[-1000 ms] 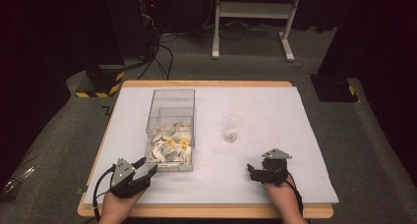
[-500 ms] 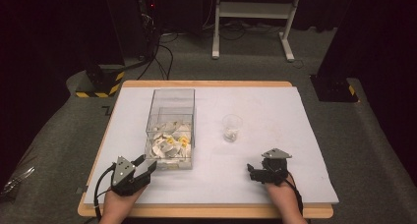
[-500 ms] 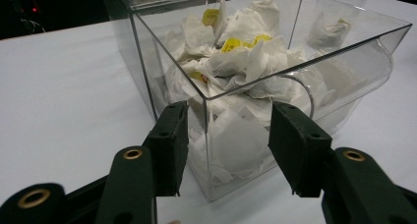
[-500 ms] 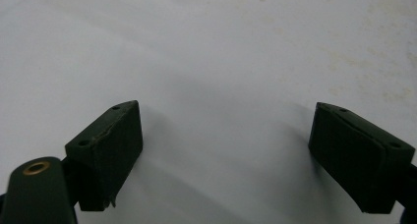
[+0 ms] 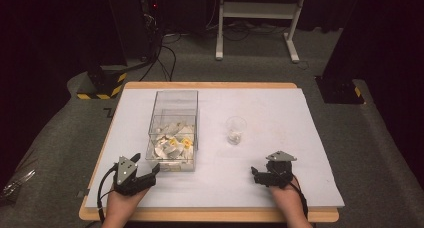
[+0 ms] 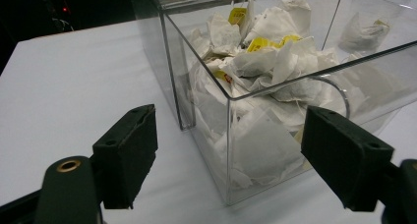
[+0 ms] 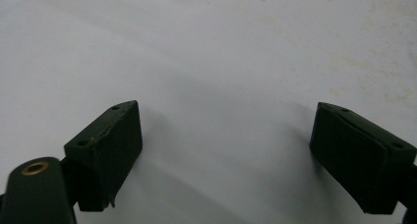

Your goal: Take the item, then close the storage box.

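Note:
A clear plastic box (image 5: pixel 176 93) stands left of the middle of the table, with several white and yellow tea bags (image 5: pixel 170 145) heaped at its near end. My left gripper (image 5: pixel 146 164) rests by the box's near left corner. Its jaws have just been opening and now stand wide. In the left gripper view the box wall (image 6: pixel 196 91) and tea bags (image 6: pixel 265 62) rise just ahead of my left gripper (image 6: pixel 231 155), and the pads touch nothing. My right gripper (image 5: pixel 256 175) lies at the near right, open over bare sheet (image 7: pixel 226 155). A small clear cup (image 5: pixel 235 130) stands mid-table.
A white sheet (image 5: pixel 300 118) covers the wooden table, whose near edge (image 5: pixel 210 215) runs under both hands. Beyond the table lie grey floor, a white stand's legs (image 5: pixel 255 33), cables and black-and-yellow bases (image 5: pixel 102 85).
The left gripper's jaws stand wider apart than in the earlier frames. Both hands and the box have stayed in place.

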Demonstrator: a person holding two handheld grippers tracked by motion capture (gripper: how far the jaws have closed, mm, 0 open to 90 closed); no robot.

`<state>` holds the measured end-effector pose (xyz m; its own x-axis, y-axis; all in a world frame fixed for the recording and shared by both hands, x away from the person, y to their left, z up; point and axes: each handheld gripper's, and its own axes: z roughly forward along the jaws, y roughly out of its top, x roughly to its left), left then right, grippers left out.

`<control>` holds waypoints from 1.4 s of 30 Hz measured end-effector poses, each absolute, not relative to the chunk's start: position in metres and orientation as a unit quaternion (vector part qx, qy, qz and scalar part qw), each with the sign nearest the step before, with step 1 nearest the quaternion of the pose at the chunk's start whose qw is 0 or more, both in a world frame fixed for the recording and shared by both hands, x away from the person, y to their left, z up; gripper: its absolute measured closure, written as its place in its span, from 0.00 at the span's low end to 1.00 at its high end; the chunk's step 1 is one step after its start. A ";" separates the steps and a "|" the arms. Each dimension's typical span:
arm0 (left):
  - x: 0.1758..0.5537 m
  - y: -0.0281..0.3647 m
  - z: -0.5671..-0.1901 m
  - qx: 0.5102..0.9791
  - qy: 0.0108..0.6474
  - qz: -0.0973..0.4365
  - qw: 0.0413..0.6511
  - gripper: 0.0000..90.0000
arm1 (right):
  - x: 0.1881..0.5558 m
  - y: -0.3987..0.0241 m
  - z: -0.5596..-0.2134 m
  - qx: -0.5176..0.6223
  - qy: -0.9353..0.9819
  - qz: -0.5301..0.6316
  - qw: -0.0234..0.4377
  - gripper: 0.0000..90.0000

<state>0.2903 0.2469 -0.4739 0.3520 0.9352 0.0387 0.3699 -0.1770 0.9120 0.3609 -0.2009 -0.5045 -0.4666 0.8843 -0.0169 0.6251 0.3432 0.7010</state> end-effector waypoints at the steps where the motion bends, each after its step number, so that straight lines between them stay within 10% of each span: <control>1: 0.290 0.246 -0.474 0.695 0.470 0.322 0.439 0.24 | 0.361 -0.201 -0.505 0.475 0.794 0.320 0.202 0.14; 42: 0.323 0.251 -0.473 0.692 0.476 0.316 0.441 0.19 | 0.359 -0.201 -0.505 0.477 0.792 0.321 0.205 0.14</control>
<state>0.3231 0.2507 -0.4728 0.3473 0.9376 0.0165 0.3802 -0.1569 0.9115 0.3588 -0.2011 -0.5047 -0.4596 0.8879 -0.0188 0.6243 0.3381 0.7043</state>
